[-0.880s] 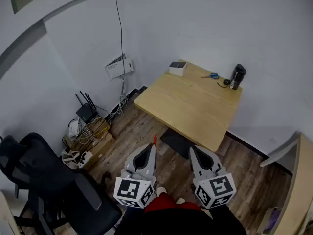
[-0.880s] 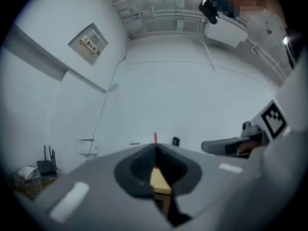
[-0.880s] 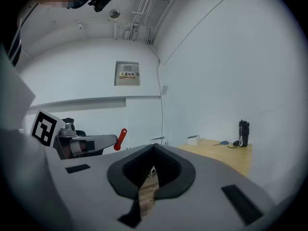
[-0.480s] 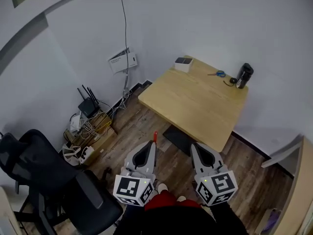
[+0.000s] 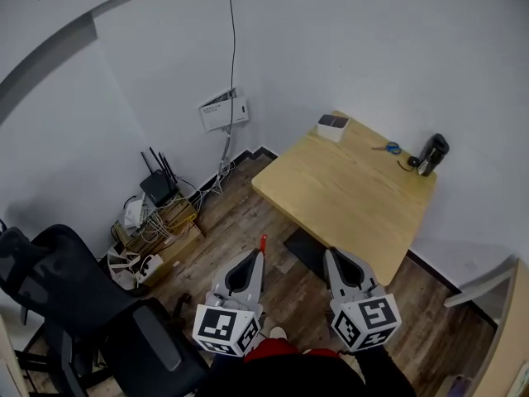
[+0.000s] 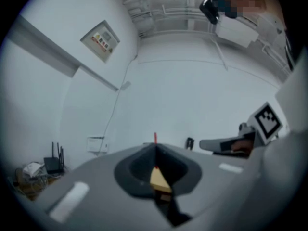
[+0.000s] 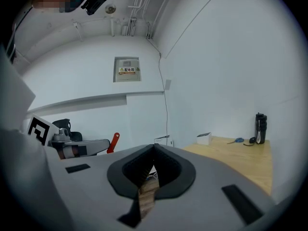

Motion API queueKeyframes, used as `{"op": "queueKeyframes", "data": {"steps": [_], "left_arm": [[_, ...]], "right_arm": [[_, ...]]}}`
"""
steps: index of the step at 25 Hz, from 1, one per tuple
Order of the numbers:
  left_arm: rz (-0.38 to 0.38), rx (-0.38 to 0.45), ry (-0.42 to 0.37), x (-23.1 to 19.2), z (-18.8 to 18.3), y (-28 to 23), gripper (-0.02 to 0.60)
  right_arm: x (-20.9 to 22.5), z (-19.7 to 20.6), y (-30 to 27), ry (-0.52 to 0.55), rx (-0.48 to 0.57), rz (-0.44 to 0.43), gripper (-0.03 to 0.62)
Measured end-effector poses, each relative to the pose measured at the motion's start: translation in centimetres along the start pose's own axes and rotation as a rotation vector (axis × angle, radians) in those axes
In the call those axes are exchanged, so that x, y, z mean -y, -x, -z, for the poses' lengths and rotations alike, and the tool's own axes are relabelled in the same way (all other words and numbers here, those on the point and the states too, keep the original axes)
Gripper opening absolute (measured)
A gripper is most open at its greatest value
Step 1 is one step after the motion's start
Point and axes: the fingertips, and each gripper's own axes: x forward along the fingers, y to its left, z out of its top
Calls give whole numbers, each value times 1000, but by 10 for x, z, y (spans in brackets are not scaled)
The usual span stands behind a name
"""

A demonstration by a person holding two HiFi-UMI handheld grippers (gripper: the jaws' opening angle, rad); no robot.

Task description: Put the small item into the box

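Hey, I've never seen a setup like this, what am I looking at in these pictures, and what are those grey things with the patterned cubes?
There is no robot: a person holds grey two-jawed tongs in each hand, the left tongs and the right tongs. The patterned cubes are part of them. The picture of the whole room comes from a camera on the person's head, looking steeply down. The other two come from cameras riding on each pair of tongs, looking along its jaws. Both pairs are closed and empty. Ahead stands a light wooden table carrying a small white box, blue-handled scissors and a black bottle.
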Motion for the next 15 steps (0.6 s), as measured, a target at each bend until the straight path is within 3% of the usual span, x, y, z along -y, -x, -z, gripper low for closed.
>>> {"op": "queueKeyframes", "data": {"steps": [15], "left_arm": [[-25,-6,27,-63,1,-12,3]], "right_arm": [[-26,11,-64,17,-68,-18,8]]}}
